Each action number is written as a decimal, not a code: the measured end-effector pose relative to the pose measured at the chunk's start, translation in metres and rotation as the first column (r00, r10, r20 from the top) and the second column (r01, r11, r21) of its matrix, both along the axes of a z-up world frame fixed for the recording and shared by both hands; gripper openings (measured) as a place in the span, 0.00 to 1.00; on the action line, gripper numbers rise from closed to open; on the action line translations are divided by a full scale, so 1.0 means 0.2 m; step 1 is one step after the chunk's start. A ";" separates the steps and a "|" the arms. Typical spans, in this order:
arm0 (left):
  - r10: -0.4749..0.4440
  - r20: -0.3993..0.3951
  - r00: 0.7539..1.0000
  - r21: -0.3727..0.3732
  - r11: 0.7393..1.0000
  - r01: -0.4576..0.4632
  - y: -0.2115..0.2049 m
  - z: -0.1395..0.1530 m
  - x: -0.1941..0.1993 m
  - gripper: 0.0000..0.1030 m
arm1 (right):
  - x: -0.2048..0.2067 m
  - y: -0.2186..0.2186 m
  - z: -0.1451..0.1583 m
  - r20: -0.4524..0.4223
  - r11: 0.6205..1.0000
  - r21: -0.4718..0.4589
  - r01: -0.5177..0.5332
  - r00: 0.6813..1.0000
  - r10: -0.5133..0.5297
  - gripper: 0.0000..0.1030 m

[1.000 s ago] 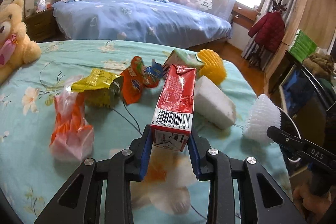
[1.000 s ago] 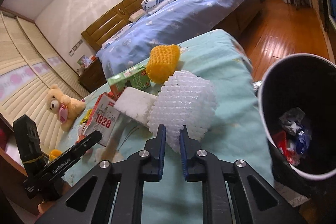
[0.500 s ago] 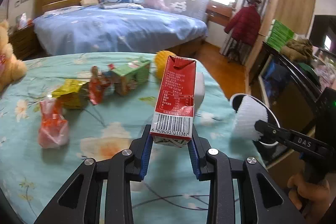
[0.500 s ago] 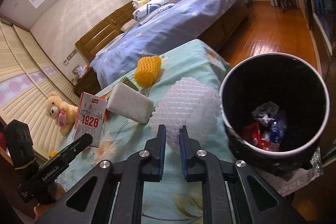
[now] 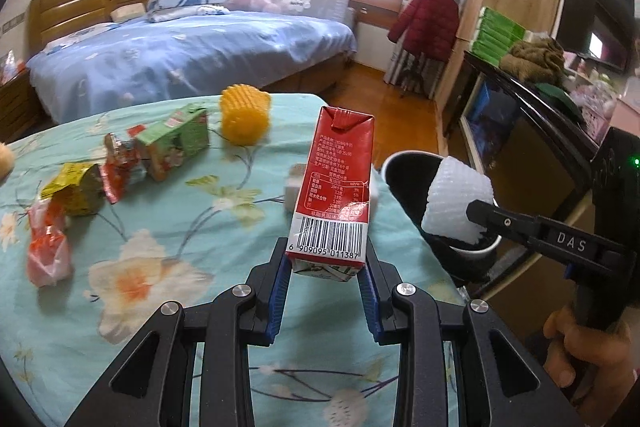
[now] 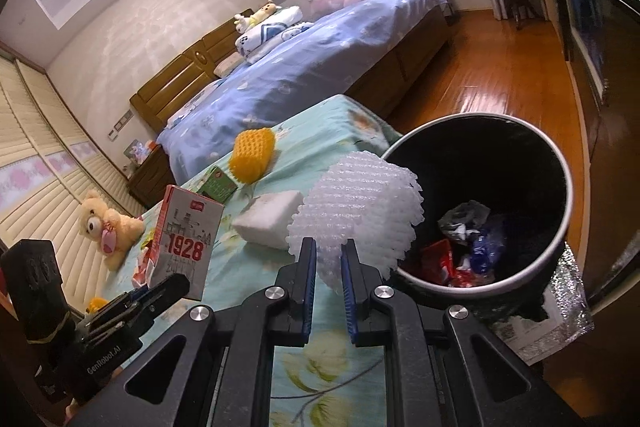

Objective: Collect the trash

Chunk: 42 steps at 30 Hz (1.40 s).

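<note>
My left gripper (image 5: 325, 267) is shut on a red milk carton (image 5: 336, 187), held upright above the floral tablecloth (image 5: 168, 267). The same carton (image 6: 186, 247) shows at the left of the right wrist view. My right gripper (image 6: 329, 263) is shut on a white foam fruit net (image 6: 356, 215), which hangs over the near rim of the black trash bin (image 6: 552, 155). From the left wrist view the net (image 5: 456, 203) sits over the bin (image 5: 404, 171) at the table's right edge. Wrappers lie in the bin's bottom.
On the table lie a yellow foam net (image 5: 245, 115), a green carton (image 5: 176, 139), a white foam block (image 6: 268, 219), a red wrapper (image 5: 120, 163), a yellow wrapper (image 5: 76, 187) and an orange bag (image 5: 48, 247). A blue bed (image 5: 180, 59) and a teddy bear (image 6: 106, 227) stand beyond.
Both grippers have swung right toward the bin. The white net moved from over the table to over the bin's rim. The red carton came along, now near the table's right edge.
</note>
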<state>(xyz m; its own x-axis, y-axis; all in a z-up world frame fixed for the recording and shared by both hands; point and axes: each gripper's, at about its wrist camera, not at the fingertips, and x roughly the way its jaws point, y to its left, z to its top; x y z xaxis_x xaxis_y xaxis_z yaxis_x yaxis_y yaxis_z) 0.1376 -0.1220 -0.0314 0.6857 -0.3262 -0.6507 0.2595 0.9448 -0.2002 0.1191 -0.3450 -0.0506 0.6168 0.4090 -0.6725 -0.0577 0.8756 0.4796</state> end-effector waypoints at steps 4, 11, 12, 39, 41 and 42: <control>-0.029 -0.004 1.000 0.008 1.000 0.029 -0.06 -0.01 0.03 0.30 | -0.01 -0.06 0.00 -0.003 1.000 -0.007 0.023 1.000 -0.023 0.12; -0.081 -0.011 0.997 0.026 0.996 0.081 -0.20 -0.02 0.09 0.30 | 0.00 -0.16 -0.01 -0.014 0.998 -0.022 0.058 0.998 -0.058 0.12; -0.087 -0.013 0.996 0.027 0.996 0.087 -0.21 -0.02 0.10 0.30 | 0.00 -0.18 -0.02 -0.017 0.998 -0.023 0.062 0.998 -0.062 0.12; -0.193 -0.091 0.977 0.067 0.978 0.199 -0.58 -0.10 0.42 0.30 | 0.13 -0.40 -0.09 -0.067 0.992 -0.082 0.099 0.992 -0.105 0.12; -0.194 -0.100 0.976 0.069 0.977 0.201 -0.60 -0.11 0.44 0.30 | 0.14 -0.41 -0.09 -0.069 0.992 -0.084 0.099 0.992 -0.105 0.12; -0.195 -0.103 0.975 0.070 0.977 0.202 -0.61 -0.11 0.45 0.30 | 0.15 -0.41 -0.10 -0.071 0.991 -0.085 0.099 0.992 -0.105 0.12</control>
<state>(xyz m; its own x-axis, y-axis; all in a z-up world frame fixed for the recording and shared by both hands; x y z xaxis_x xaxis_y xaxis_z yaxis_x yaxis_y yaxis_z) 0.2277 -0.2450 -0.0529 0.5461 -0.3945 -0.7390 0.4269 0.8901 -0.1596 0.1488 -0.4273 -0.0699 0.5990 0.2888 -0.7469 0.0673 0.9112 0.4063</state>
